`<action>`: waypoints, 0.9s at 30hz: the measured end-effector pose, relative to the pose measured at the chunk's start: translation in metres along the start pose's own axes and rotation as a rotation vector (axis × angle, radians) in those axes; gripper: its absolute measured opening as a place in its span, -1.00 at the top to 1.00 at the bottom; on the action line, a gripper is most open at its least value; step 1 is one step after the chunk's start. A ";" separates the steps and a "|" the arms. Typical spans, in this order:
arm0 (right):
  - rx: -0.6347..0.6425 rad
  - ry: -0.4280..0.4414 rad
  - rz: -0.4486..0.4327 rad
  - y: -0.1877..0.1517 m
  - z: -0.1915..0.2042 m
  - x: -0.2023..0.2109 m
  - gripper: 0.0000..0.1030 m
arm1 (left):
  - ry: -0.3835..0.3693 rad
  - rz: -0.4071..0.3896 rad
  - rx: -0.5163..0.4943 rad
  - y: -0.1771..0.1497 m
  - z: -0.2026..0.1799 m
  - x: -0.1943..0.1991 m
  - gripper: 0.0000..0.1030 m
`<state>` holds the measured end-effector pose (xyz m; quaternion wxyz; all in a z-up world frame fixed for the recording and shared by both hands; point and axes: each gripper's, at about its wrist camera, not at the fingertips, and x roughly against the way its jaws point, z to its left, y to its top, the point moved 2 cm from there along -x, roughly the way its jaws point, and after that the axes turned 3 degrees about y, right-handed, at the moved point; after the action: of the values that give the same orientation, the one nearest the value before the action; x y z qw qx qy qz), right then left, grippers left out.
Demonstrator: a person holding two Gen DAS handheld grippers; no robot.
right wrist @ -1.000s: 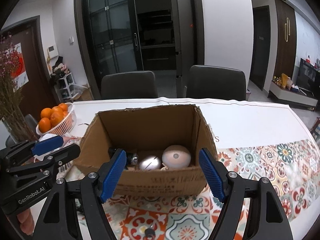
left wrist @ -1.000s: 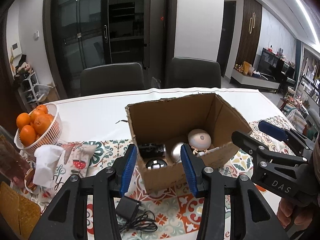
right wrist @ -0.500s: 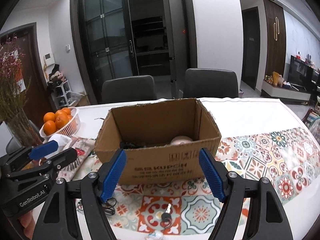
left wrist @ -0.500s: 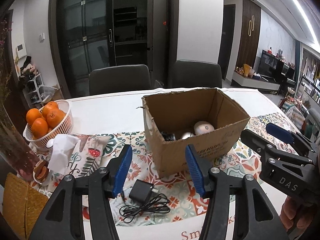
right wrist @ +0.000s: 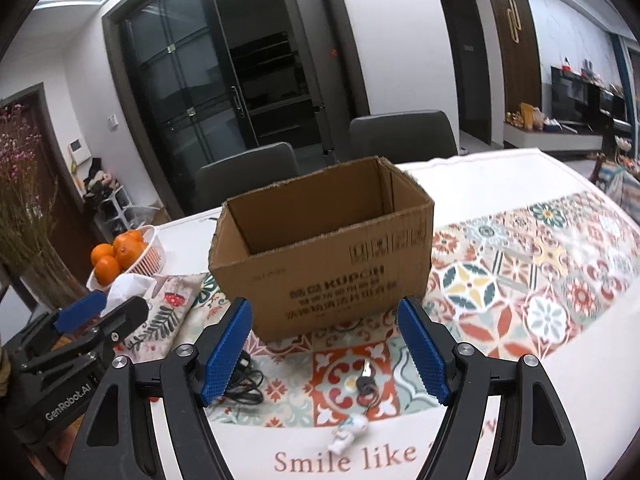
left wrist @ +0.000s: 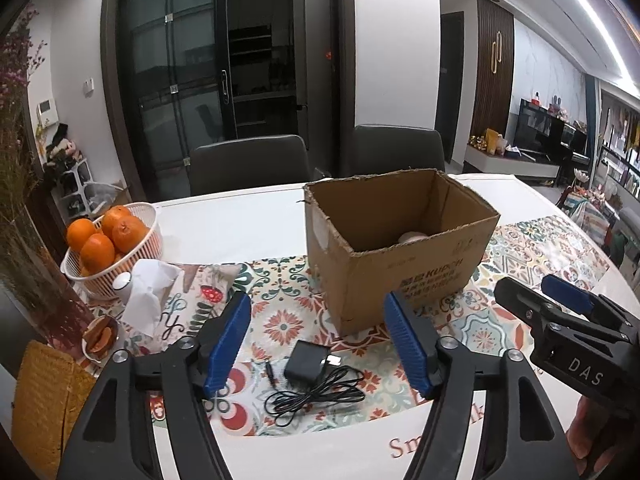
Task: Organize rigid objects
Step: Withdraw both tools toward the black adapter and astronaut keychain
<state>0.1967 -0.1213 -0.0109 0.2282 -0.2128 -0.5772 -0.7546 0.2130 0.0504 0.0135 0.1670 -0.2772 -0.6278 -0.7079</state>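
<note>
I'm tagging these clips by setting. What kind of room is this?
Most likely a home dining room: a dining table with chairs behind it, a basket of oranges, and a TV stand in the open living area beyond.

An open cardboard box (left wrist: 404,248) is shown on a patterned table runner (left wrist: 280,320), with a pale rounded object (left wrist: 414,237) partly seen inside. The left gripper (left wrist: 318,344) is held above the table edge, blue pads spread wide, nothing between them. A black power adapter (left wrist: 306,365) with coiled cable (left wrist: 320,394) is framed just beyond the pads. At left, a white basket (left wrist: 116,276) of oranges (left wrist: 108,236) and crumpled tissue (left wrist: 148,300) are seen. The right gripper (left wrist: 560,312) enters at lower right.
</note>
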 end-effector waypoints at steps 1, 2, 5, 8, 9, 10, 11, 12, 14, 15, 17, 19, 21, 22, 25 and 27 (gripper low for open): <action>-0.008 -0.003 -0.001 -0.003 0.000 0.000 -0.47 | 0.003 -0.003 -0.006 -0.002 0.001 0.001 -0.38; -0.021 -0.013 -0.001 -0.007 0.000 0.001 -0.47 | 0.006 -0.004 -0.006 -0.005 0.003 0.001 -0.40; -0.077 -0.055 -0.018 -0.023 -0.001 0.007 -0.48 | -0.004 0.000 -0.011 -0.012 0.007 0.000 -0.49; -0.117 -0.080 -0.019 -0.034 0.000 0.012 -0.48 | -0.011 0.004 -0.020 -0.019 0.010 -0.003 -0.58; -0.122 -0.094 -0.025 -0.037 0.000 0.013 -0.48 | -0.013 0.004 -0.026 -0.021 0.010 -0.004 -0.62; -0.131 -0.112 -0.034 -0.042 0.000 0.014 -0.50 | -0.014 0.009 -0.034 -0.024 0.010 -0.005 -0.63; -0.137 -0.123 -0.042 -0.045 -0.001 0.015 -0.50 | -0.015 0.014 -0.040 -0.026 0.011 -0.007 -0.63; -0.147 -0.140 -0.049 -0.049 -0.001 0.016 -0.51 | -0.018 0.020 -0.046 -0.028 0.011 -0.008 -0.63; -0.180 -0.155 -0.047 -0.058 -0.004 0.015 -0.52 | -0.019 0.033 -0.064 -0.033 0.012 -0.013 -0.63; -0.193 -0.158 -0.041 -0.062 -0.004 0.013 -0.52 | -0.017 0.036 -0.068 -0.035 0.013 -0.015 -0.63; -0.196 -0.169 -0.026 -0.066 -0.004 0.009 -0.52 | -0.018 0.042 -0.088 -0.039 0.014 -0.019 -0.63; -0.201 -0.180 -0.003 -0.072 -0.004 0.004 -0.52 | -0.013 0.052 -0.111 -0.044 0.014 -0.025 -0.62; -0.211 -0.193 0.015 -0.078 -0.004 -0.001 -0.52 | -0.020 0.067 -0.127 -0.047 0.014 -0.031 -0.62; -0.215 -0.199 0.023 -0.081 -0.005 -0.003 -0.52 | -0.026 0.076 -0.133 -0.049 0.014 -0.035 -0.62; -0.241 -0.212 0.050 -0.090 -0.005 -0.009 -0.52 | -0.043 0.104 -0.146 -0.053 0.015 -0.046 -0.62; -0.256 -0.218 0.081 -0.095 -0.005 -0.014 -0.52 | -0.056 0.116 -0.155 -0.055 0.015 -0.052 -0.60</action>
<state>0.1515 -0.1032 -0.0936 0.1655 -0.3437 -0.4887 -0.7846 0.2245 0.0679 -0.0607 0.1683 -0.3447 -0.5586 -0.7355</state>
